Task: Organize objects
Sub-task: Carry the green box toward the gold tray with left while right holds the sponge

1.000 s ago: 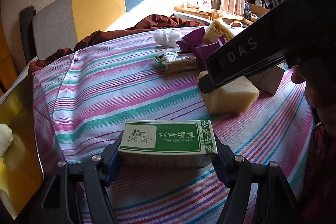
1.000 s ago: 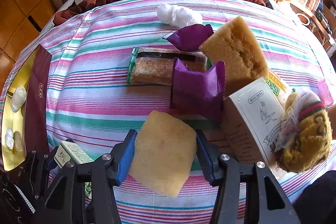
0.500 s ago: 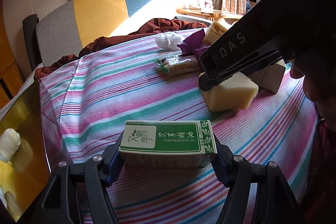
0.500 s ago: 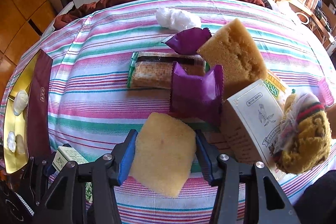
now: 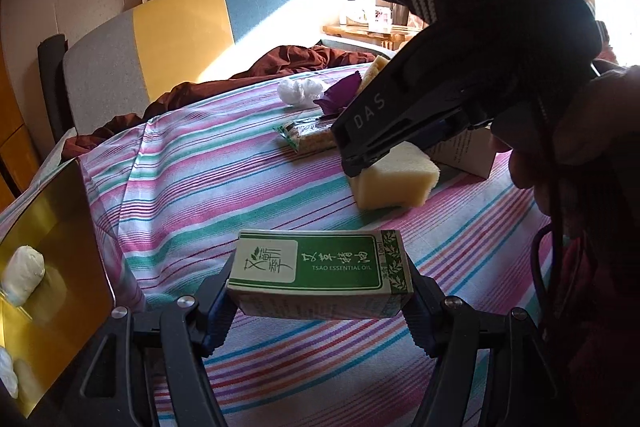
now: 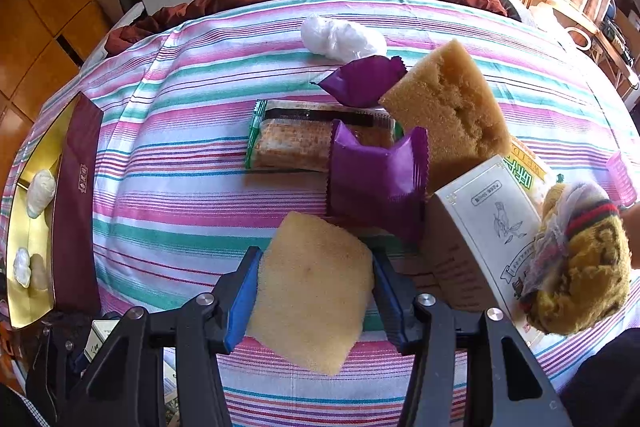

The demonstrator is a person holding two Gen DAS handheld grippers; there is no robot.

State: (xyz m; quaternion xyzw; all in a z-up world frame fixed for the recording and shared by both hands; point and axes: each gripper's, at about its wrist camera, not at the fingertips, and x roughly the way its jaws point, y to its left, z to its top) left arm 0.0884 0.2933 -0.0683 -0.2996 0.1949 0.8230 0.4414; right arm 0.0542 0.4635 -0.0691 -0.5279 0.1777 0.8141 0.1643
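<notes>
- The green essential-oil box (image 5: 320, 273) is being pinched at its two short ends by the left gripper (image 5: 320, 291), lifted clear of the striped table (image 5: 200, 187).
- The pale sponge (image 6: 310, 291) is being squeezed by the right gripper (image 6: 312, 291) just beside the purple packet (image 6: 376, 183).
- The box's long axis is being kept level, crosswise between the pads, label upward.
- A slip is being risked: only narrow end faces are being pressed, so tilting toward the gold tray (image 5: 52, 227) could drop it.
</notes>
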